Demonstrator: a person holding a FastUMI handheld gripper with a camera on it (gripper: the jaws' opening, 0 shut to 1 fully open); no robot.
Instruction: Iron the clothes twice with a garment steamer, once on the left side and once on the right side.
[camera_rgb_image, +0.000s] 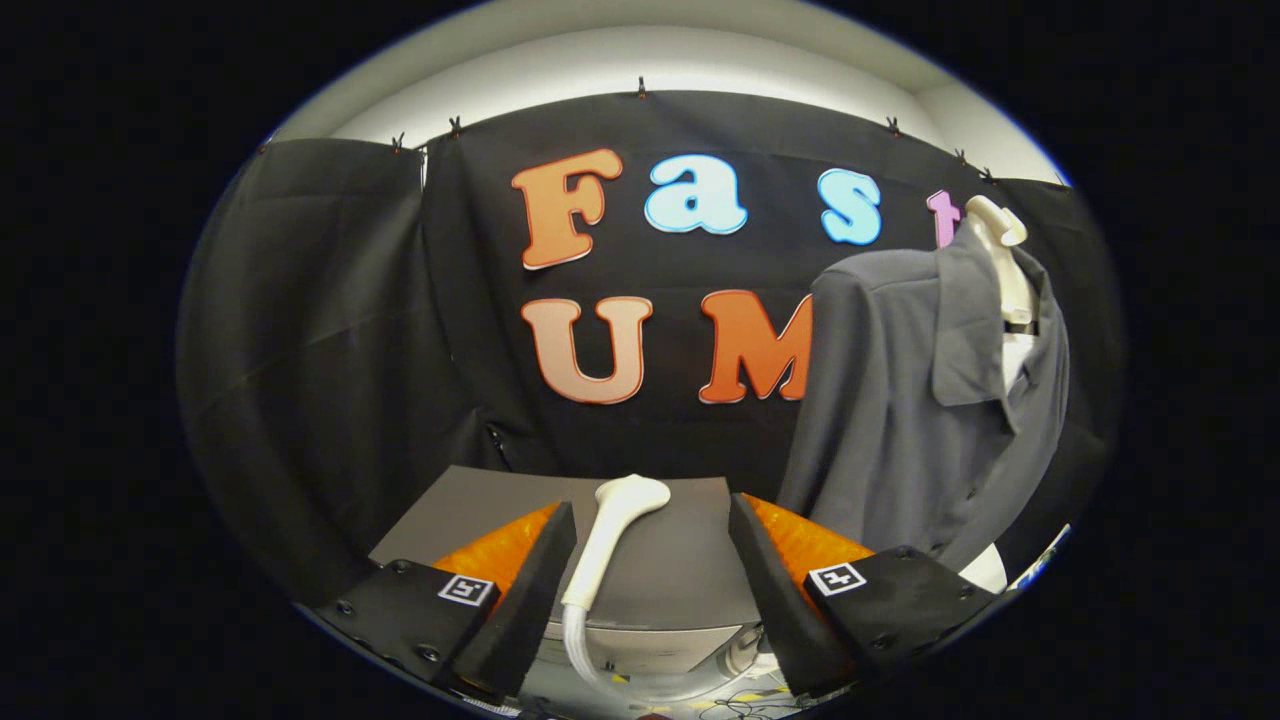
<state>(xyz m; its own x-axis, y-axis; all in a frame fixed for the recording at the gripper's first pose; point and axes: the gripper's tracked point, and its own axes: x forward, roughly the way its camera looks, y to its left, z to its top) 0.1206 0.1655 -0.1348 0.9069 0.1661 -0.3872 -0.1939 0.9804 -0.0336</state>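
Lying on the grey counter between the spread fingers of the hand-held gripper: white garment steamer, ungripped. Hung beyond, right: grey shirt on a mannequin.

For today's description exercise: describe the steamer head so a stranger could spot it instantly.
Start at the grey table before the black booth wall. The steamer head lies on it, between the open fingers of the hand-held gripper, untouched. It is the only cream wand with a ribbed hose, unlike the grey shirt hanging beside.

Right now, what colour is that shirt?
Plain dark grey shirt, clearest in the gripper view.
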